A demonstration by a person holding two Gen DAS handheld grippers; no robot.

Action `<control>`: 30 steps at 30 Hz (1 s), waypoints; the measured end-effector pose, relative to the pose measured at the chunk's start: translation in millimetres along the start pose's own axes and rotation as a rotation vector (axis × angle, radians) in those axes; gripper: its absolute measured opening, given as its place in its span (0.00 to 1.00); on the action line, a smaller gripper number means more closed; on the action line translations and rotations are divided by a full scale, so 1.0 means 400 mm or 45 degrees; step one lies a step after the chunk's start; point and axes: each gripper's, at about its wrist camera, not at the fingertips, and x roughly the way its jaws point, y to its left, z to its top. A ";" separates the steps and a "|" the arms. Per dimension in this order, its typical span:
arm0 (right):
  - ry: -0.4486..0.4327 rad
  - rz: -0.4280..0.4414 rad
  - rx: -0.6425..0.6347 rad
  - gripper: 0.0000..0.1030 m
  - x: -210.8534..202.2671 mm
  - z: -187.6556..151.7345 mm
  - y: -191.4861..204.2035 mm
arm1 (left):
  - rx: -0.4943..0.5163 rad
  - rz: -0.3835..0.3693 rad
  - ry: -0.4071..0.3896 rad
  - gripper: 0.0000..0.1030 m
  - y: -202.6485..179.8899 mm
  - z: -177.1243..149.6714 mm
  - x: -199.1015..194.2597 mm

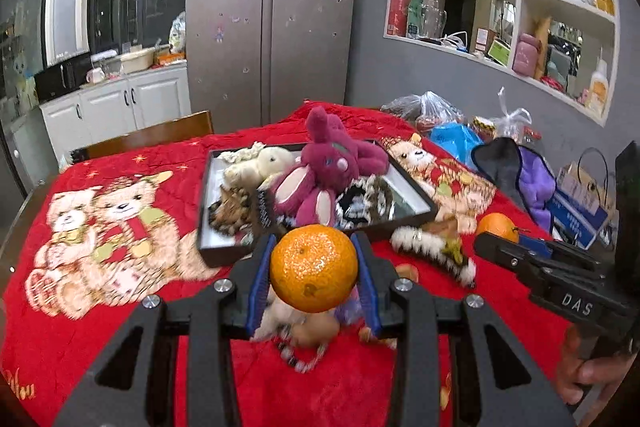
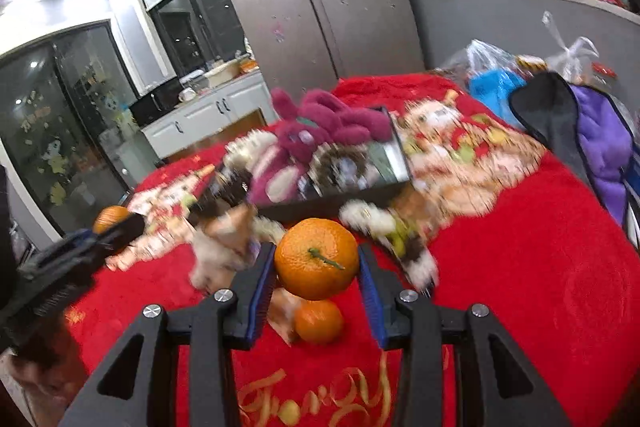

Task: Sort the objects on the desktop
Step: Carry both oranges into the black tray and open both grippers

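Observation:
My left gripper (image 1: 314,267) is shut on an orange tangerine (image 1: 313,269) and holds it above the red blanket, just in front of the black tray (image 1: 414,197). My right gripper (image 2: 317,269) is shut on another tangerine (image 2: 317,258), lifted above a third tangerine (image 2: 319,321) lying on the blanket. The right gripper and its fruit (image 1: 497,227) show at the right of the left wrist view. The left gripper's fruit (image 2: 111,218) shows at the left of the right wrist view. The tray holds a magenta plush rabbit (image 1: 324,175), a cream plush (image 1: 266,163) and furry hair clips.
A striped furry hair clip (image 1: 434,251) lies in front of the tray. A small plush toy (image 1: 296,327) lies under my left gripper. Plastic bags (image 1: 428,111), a blue bag and a purple cloth (image 1: 534,179) crowd the table's far right. A wooden chair back (image 1: 160,133) stands behind the table.

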 end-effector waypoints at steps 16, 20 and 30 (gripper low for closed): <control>0.000 -0.203 -0.202 0.39 0.222 0.213 0.019 | 0.031 -0.022 0.128 0.38 -0.010 0.115 0.325; 0.031 -0.264 -0.292 0.39 0.295 0.215 0.018 | 0.036 -0.033 0.128 0.38 -0.011 0.104 0.361; 0.081 -0.237 -0.257 0.39 0.344 0.177 -0.041 | 0.070 0.006 0.160 0.38 -0.004 0.084 0.431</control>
